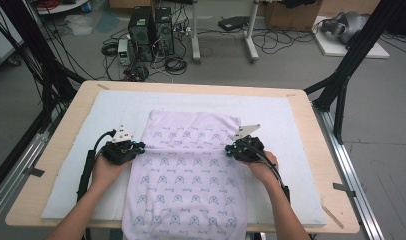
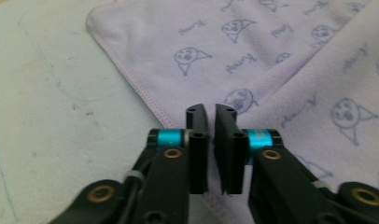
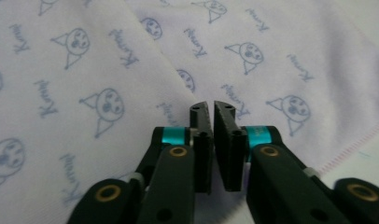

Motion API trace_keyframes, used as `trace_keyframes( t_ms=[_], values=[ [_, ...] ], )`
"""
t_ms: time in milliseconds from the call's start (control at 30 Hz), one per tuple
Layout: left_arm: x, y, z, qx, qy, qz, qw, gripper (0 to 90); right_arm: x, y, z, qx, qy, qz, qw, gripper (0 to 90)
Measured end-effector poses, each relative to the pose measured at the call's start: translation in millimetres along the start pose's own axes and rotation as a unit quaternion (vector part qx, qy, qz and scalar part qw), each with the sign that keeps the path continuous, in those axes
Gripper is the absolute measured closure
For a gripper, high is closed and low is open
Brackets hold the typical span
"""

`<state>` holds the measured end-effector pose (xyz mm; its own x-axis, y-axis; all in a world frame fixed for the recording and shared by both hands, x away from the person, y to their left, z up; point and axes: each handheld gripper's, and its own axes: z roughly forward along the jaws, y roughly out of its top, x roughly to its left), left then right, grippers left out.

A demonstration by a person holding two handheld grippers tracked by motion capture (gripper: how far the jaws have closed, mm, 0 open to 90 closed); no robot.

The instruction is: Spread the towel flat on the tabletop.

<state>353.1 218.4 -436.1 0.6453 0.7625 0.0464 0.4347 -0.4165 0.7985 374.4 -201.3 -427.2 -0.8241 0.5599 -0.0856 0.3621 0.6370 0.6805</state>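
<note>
1. Nearest edge of the pale lilac terry towel printed with small blue cartoon faces [image 1: 186,175] hangs over the table's front; the rest lies flat, mid-table.
2. Left gripper [image 1: 122,150] at the towel's left hem, jaws clenched on a fold of it [image 2: 211,140].
3. Right gripper [image 1: 246,148] mirrors it at the towel's right hem, pinching cloth. Symmetric hold probably suits folding.
4. White foam mat [image 1: 281,120] lies under the towel, on the light wooden table [image 1: 311,135].
</note>
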Motion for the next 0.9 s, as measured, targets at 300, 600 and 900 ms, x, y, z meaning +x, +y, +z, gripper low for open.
trace_keyframes(
  t_ms=[300,600,900],
  values=[
    [-11.0,-3.4,-45.7,-0.028,-0.008,0.029,0.9992,60.2,19.6,-5.6,-45.4,-0.062,0.024,0.002,0.9978,63.6],
    [-48.9,-25.0,-59.7,-0.03,-0.061,0.066,0.9955,52.4,61.1,-32.2,-51.1,-0.047,0.075,-0.015,0.9959,58.3],
    [-60.1,-47.3,-45.1,0.005,-0.111,0.068,0.9915,65.5,70.1,-50.4,-31.3,-0.03,0.098,-0.005,0.9948,68.8]
  ],
)
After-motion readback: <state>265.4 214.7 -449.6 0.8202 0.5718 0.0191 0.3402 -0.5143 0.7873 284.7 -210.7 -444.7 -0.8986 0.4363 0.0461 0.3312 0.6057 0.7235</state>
